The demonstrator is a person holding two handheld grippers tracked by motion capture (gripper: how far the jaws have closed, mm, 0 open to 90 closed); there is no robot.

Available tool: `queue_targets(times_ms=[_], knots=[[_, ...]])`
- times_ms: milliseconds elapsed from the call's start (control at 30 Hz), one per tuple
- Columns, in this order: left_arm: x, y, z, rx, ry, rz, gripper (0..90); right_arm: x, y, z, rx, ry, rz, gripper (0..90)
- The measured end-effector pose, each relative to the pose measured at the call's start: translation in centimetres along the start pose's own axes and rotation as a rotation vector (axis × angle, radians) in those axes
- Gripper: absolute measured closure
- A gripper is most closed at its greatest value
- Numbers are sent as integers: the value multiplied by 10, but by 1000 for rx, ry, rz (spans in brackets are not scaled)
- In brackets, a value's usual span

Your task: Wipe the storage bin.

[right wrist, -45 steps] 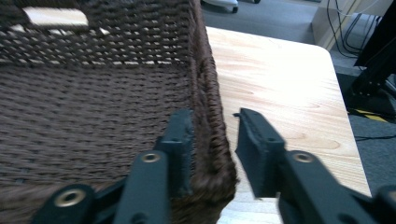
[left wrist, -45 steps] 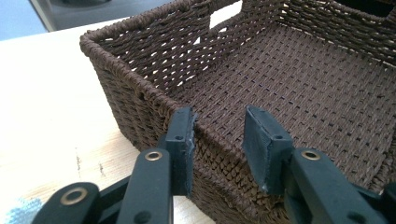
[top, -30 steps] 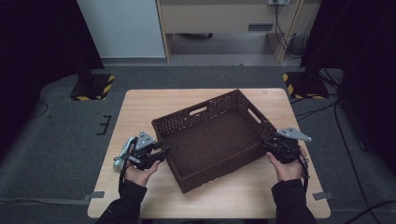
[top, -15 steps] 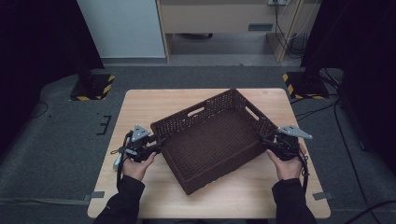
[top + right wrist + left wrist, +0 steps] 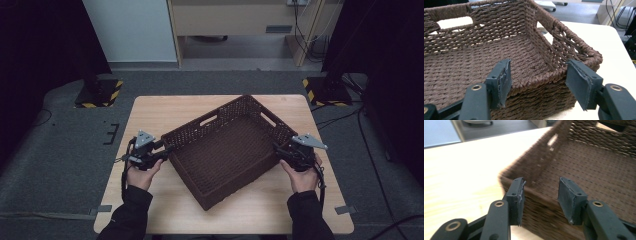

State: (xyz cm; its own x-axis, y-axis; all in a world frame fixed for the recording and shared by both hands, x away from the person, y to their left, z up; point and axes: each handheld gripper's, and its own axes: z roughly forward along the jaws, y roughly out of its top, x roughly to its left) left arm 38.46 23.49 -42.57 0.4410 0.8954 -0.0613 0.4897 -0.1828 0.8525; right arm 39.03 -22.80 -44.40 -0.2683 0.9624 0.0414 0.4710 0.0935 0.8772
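at the far left of the wicker basket (image 5: 227, 147), the left gripper (image 5: 166, 149), held in the left hand (image 5: 141, 172), level with the basket's left corner. seen along its own view, left gripper (image 5: 540, 195) with jaws parted to a middling width, just been opening, straddling the rim at that corner, one pad outside the wall and one over the inside; pads apart from the weave, no press on it, rim blurred there. in the middle, the dark brown woven basket itself, flat on the light wooden table (image 5: 170, 107), turned at an angle to the table's edges, its near corner close to the front edge, cut-out handle slots in the walls. inside the basket, bare woven floor. at the right of the basket, the right gripper (image 5: 276, 150) in the right hand (image 5: 301, 176), grey three-cornered plate on top, tips at the basket's right corner. along its own view, right gripper (image 5: 537, 82) spread wide, just been opening, one pad over the inside of the rim and one beyond the outer corner, both clear of the wicker, nothing clamped. beyond the basket, grey floor around the table.
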Motion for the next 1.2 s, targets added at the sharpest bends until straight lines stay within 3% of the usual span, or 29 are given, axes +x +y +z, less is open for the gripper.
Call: queue_targets(times_ms=[200, 300, 367, 433, 500, 533, 633, 767, 900, 1033, 1200], knots=[[13, 2, 9, 2, 1, -12, 537, -1, 2, 0, -15, 12, -43, 406], [15, -2, 12, 5, -7, -5, 539, 1, 4, -7, -72, 62, -54, 450], [16, -2, 12, 9, -19, -15, 546, 5, 5, -9, -54, 76, -59, 455], [15, -2, 12, 8, -18, -12, 555, 8, 4, -8, -18, 93, -36, 403], [14, -2, 11, 10, -17, -4, 584, 9, 3, -8, -11, 88, -34, 393], [13, -2, 10, 9, -16, 0, 588, 12, 3, -8, 25, 71, -16, 342], [10, -3, 10, 13, -7, 5, 581, 16, 1, -12, 34, 61, 1, 306], [7, -4, 8, 11, -3, 8, 581, 21, -2, -13, 27, 59, 11, 309], [11, -1, 8, 14, -26, 5, 572, 22, -3, -5, 38, 65, 39, 315], [19, 0, 9, -7, 24, -7, 520, 22, -2, -2, 34, 50, 26, 320], [23, -5, 16, 8, -27, -30, 552, 20, -1, 5, 16, 27, 6, 332]])
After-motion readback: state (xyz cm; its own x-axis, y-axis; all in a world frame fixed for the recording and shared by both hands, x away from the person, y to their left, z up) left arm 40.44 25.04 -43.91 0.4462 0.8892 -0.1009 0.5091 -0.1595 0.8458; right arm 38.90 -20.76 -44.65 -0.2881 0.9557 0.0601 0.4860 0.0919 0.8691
